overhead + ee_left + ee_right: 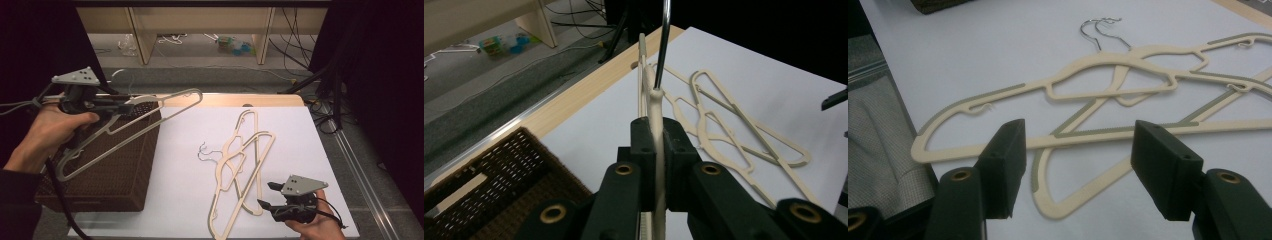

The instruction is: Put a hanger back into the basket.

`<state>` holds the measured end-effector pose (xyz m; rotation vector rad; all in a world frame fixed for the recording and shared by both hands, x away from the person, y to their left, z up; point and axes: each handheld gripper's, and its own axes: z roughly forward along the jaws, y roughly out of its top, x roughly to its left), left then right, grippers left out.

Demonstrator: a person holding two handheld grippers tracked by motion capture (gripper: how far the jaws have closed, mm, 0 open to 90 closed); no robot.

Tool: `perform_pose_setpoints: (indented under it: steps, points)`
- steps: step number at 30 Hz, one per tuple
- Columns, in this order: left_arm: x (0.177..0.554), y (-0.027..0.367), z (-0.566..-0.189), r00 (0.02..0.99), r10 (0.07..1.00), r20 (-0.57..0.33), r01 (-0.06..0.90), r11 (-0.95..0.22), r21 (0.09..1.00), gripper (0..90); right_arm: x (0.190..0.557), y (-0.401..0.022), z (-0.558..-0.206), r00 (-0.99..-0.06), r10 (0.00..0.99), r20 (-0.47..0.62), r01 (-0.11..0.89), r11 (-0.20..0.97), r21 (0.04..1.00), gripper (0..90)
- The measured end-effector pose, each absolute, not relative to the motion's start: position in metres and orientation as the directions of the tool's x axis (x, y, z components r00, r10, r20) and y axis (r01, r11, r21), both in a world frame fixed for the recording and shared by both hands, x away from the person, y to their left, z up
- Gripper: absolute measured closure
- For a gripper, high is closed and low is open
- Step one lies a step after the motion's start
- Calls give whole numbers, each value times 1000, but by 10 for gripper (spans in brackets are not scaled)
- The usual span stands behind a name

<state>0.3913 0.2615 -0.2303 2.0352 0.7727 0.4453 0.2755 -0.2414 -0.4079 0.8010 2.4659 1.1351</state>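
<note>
Currently, status is recorded against the basket (115,165), the landmark for all places below.
Work in hand: hangers are being carried from the sheet (180,165) to the basket, as judged from the layout.
Left gripper (131,102): jaws are closed tight on one hanger (150,125) near its neck; in the left gripper view the cream bar is seen pinched between the pads (644,145).
Held hanger: it is held above the basket, tilted, with one end over the basket's near left corner and the other past its far right edge; it has not been set down.
Right gripper (266,194): jaws are parted about midway and nothing is gripped; it is held well right of the basket.
Remaining hangers (240,170): two are seen lying crossed on the sheet, right of the basket, just beyond the right gripper.
Done: one hanger is lifted clear of the sheet.
Left: the held hanger is to be lowered into the basket; two more are to be picked up.
</note>
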Motion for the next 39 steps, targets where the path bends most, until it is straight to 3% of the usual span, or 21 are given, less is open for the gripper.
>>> perform_pose_setpoints:
  steps: [22,31,39]
  points:
    - [415,359,-262,619,785,17,393,-328,859,855,278,-240,-415,-794,607,-30,383,539,750,373]
    - [422,383,-285,571,820,-26,426,-269,864,855,279,-240,-417,-798,602,-31,381,543,749,368]
    - [429,396,-299,587,809,-30,421,-273,865,855,280,-241,-417,-802,597,-31,379,548,746,370]
